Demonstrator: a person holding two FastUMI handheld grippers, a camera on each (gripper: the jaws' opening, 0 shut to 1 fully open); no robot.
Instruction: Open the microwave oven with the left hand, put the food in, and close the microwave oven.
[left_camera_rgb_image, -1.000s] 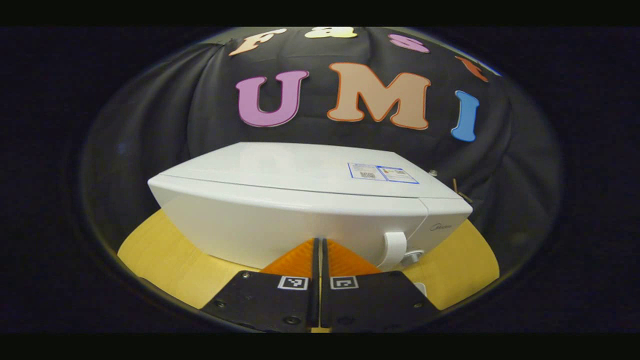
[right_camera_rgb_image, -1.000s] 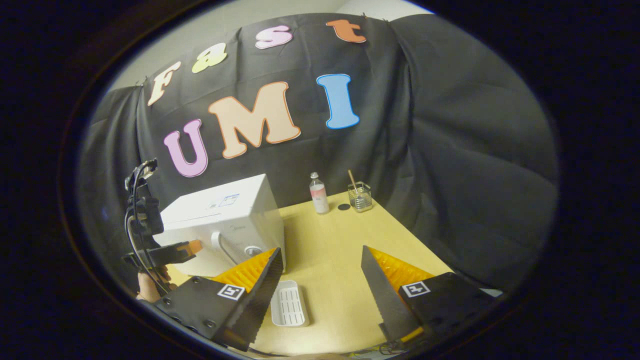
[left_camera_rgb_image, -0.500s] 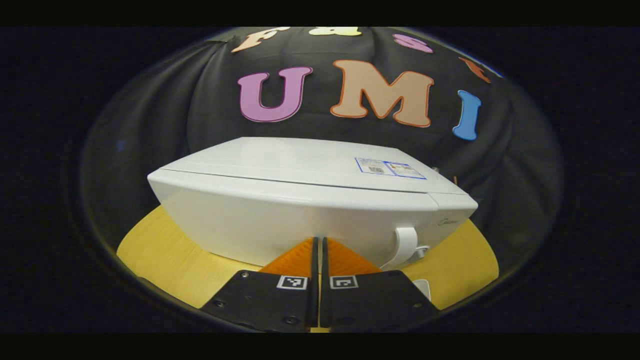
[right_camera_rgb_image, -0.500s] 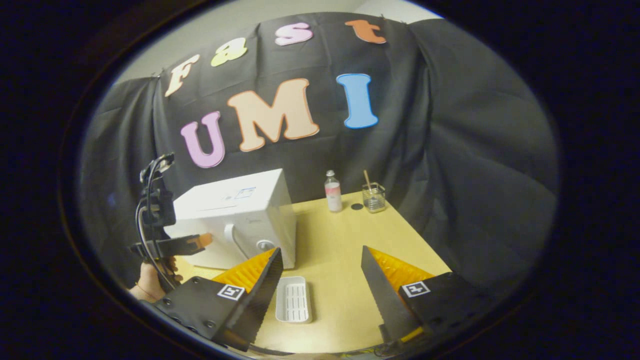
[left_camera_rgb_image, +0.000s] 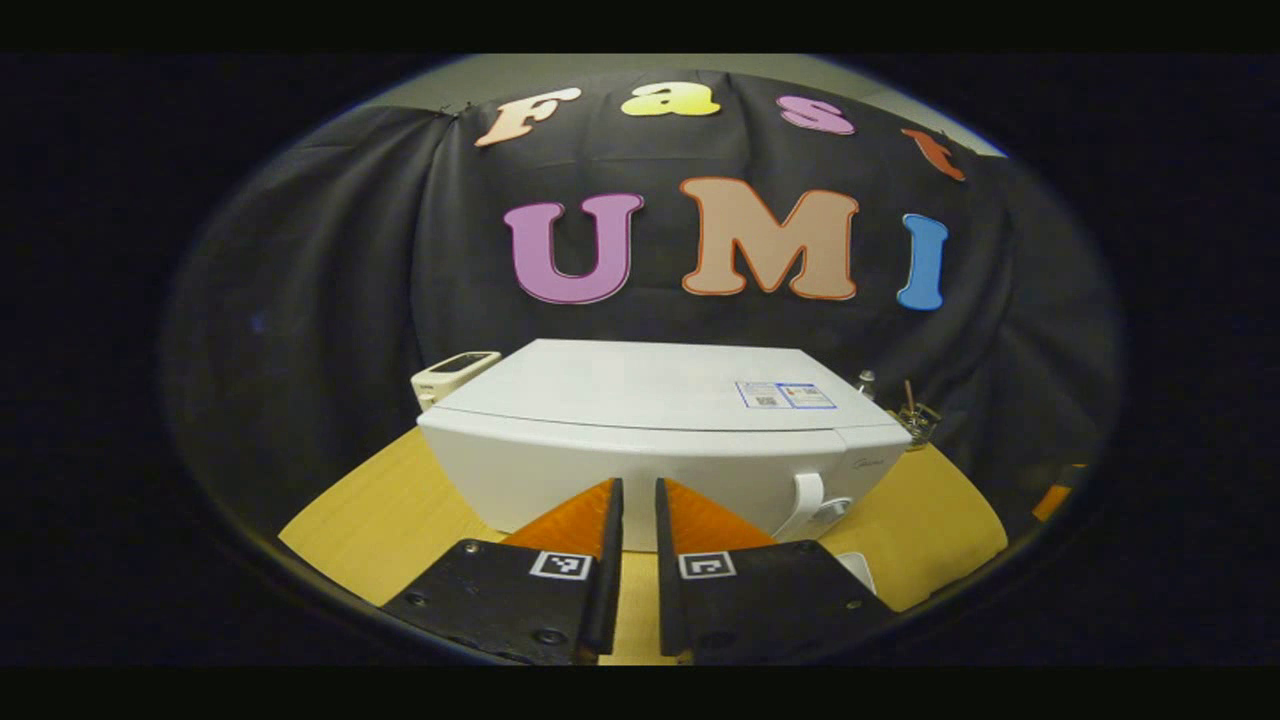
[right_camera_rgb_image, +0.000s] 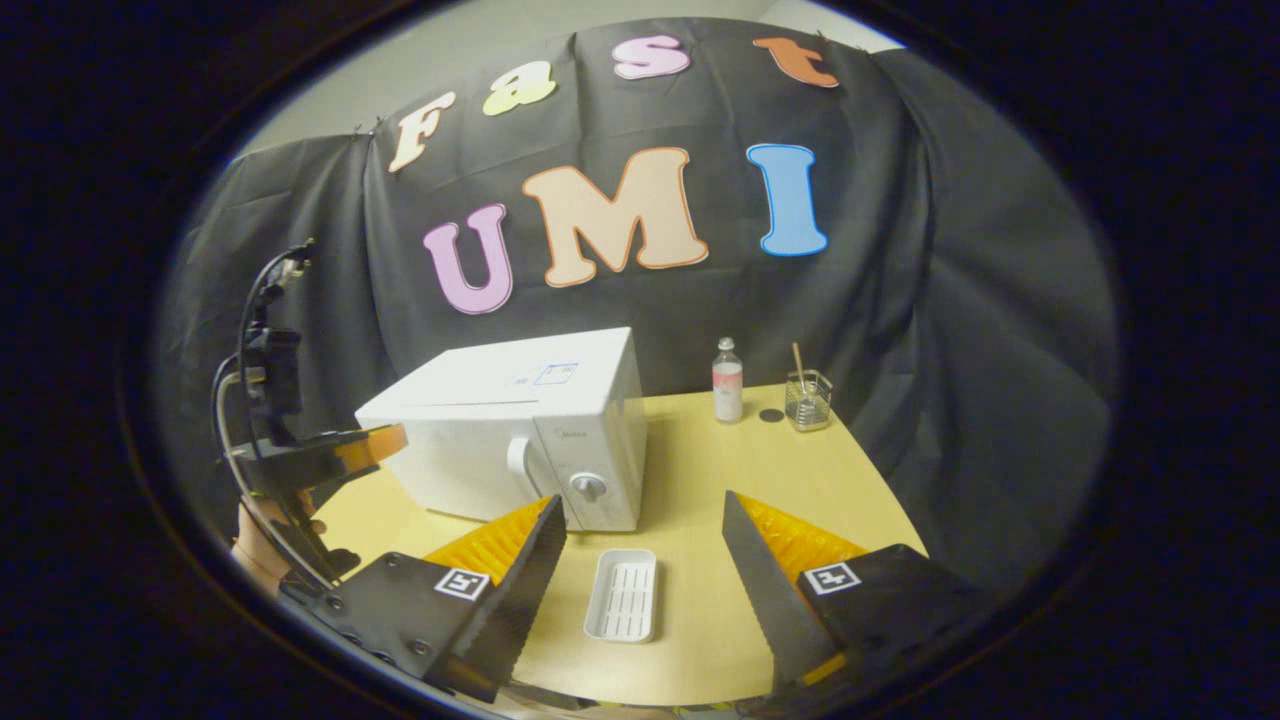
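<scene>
On the yellow table (right_camera_rgb_image: 700, 480) against the dark cloth wall, the microwave (left_camera_rgb_image: 650, 440) sat with its door shut, so nothing of the job was done: opening, loading and closing all remained. Your left gripper (left_camera_rgb_image: 633, 500) hung in front of that door, fingers only a slit apart, the handle (left_camera_rgb_image: 805, 500) off to its right. Your right gripper (right_camera_rgb_image: 640, 540) gaped wide and empty above the white tray (right_camera_rgb_image: 622, 595).
</scene>
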